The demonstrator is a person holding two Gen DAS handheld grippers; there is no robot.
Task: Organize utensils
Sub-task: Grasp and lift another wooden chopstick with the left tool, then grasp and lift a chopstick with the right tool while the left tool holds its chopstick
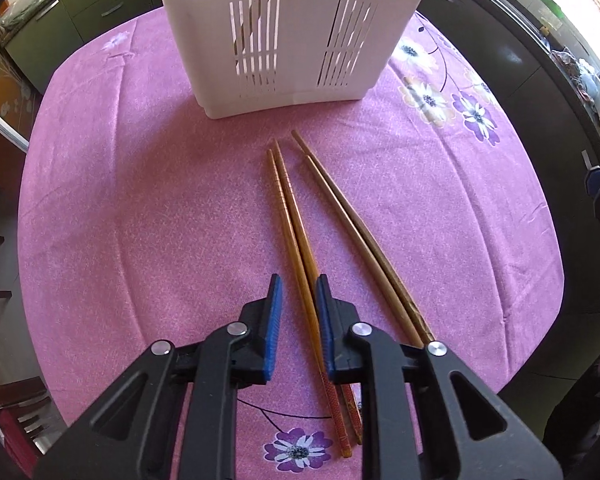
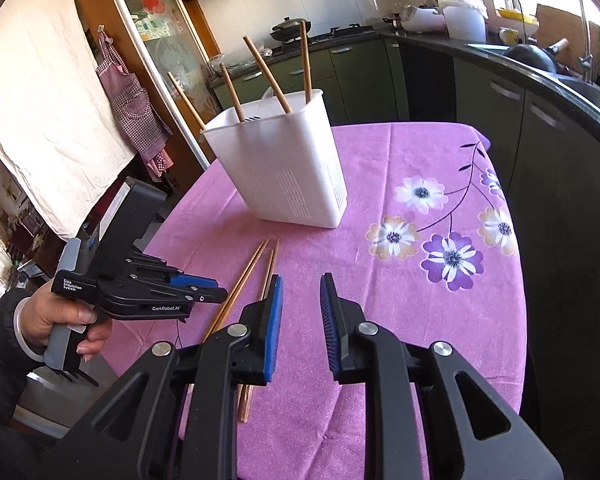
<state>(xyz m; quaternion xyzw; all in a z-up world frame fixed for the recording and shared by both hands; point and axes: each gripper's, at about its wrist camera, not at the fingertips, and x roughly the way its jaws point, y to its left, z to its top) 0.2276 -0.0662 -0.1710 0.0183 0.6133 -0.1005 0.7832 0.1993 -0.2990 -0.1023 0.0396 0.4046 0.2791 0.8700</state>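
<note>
Several wooden chopsticks lie on the pink flowered tablecloth (image 1: 140, 208): an orange-brown pair (image 1: 296, 236) and a duller brown pair (image 1: 356, 236), tips toward the white slotted utensil holder (image 1: 284, 40). My left gripper (image 1: 298, 292) is open, its blue pads straddling the orange-brown pair just above the cloth. In the right wrist view the holder (image 2: 284, 168) stands upright with several chopsticks (image 2: 268, 76) inside. My right gripper (image 2: 302, 292) is open and empty above the cloth, right of the lying chopsticks (image 2: 252, 276). The left gripper (image 2: 204, 292) shows there at the left, held in a hand.
The table's right edge (image 2: 516, 280) borders dark green kitchen cabinets (image 2: 560, 160) and a counter with a sink. A stove with a wok (image 2: 290, 28) is behind. A white cloth and an apron (image 2: 132, 100) hang at the left. Chairs stand left of the table.
</note>
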